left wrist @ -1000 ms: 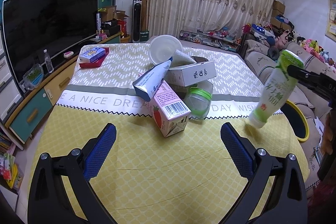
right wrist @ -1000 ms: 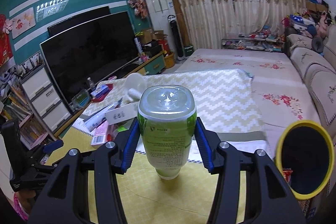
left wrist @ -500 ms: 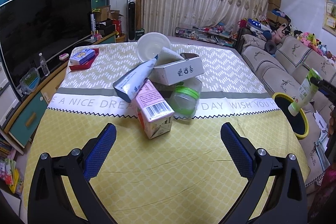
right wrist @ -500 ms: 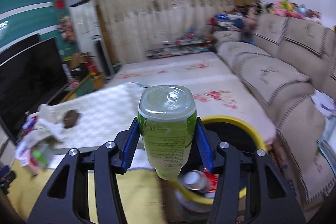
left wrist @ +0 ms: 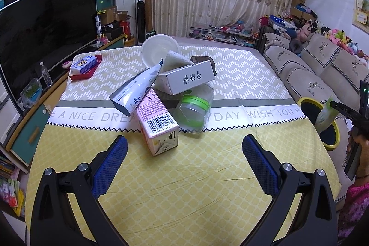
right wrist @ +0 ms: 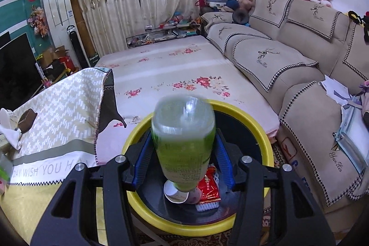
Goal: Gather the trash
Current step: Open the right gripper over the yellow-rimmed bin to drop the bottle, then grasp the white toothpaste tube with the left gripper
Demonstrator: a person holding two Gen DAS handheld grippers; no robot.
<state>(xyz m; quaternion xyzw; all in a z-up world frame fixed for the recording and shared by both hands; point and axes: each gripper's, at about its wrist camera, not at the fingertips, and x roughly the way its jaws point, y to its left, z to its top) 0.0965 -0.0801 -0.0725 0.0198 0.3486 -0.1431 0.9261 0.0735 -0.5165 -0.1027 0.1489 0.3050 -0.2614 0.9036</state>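
Note:
A green-labelled plastic bottle (right wrist: 183,142) hangs neck down between the blue pads of my right gripper (right wrist: 183,149), which is shut on it. It looks slightly blurred. Directly below it is the yellow-rimmed black bin (right wrist: 265,130), holding a paper cup (right wrist: 175,194) and a red wrapper (right wrist: 211,186). In the left wrist view the bottle (left wrist: 325,117) dips into the bin (left wrist: 304,101) at the table's right side. My left gripper (left wrist: 184,142) is open over the yellow cloth, just short of a pile: pink carton (left wrist: 159,123), grey tube (left wrist: 136,91), white box (left wrist: 186,80), green-lidded jar (left wrist: 193,110), white bowl (left wrist: 156,52).
A tissue pack on a red tray (left wrist: 84,65) lies at the table's far left. A TV (left wrist: 46,27) stands to the left and a beige sofa (right wrist: 288,61) to the right, behind the bin. The person's hand (left wrist: 359,149) holds the right gripper's handle.
My right gripper has swung the bottle from above the table, rightward and down, to over the bin's mouth. The left gripper has only drifted slightly and stays open.

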